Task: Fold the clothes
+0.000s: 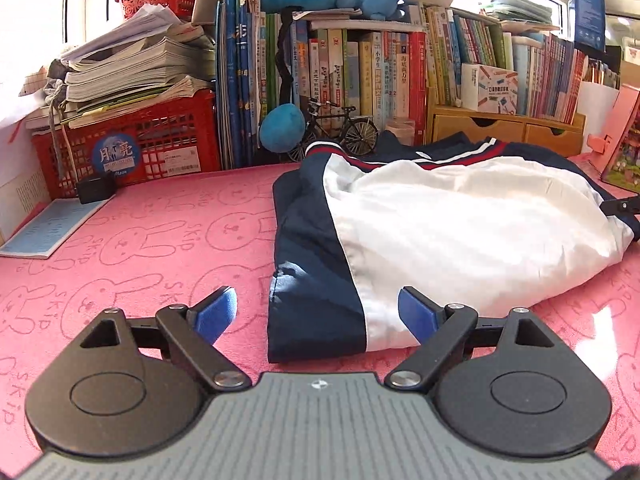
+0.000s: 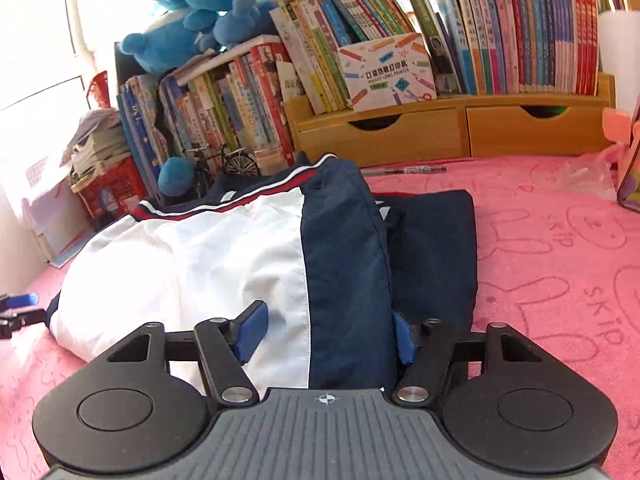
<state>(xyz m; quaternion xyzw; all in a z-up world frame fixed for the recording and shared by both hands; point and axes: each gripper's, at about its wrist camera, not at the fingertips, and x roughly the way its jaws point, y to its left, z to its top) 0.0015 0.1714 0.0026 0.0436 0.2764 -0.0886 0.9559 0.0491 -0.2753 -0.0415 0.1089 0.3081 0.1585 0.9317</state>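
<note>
Left wrist view: left gripper (image 1: 316,316) spread wide at near hem of jacket (image 1: 440,232), gripping nothing; right gripper (image 2: 326,332) likewise wide, straddling near edge. Thin, slick, floppy, light; best pinched at hems. Lying folded on pink counter (image 1: 160,240).

The left gripper (image 1: 318,314) hangs low over the pink desk (image 1: 160,248) with its blue pads spread wide, straddling the near edge of the folded navy-and-white jacket (image 1: 420,240). Far behind stand a red basket (image 1: 160,140) at left and a small model bicycle (image 1: 340,130).
</note>
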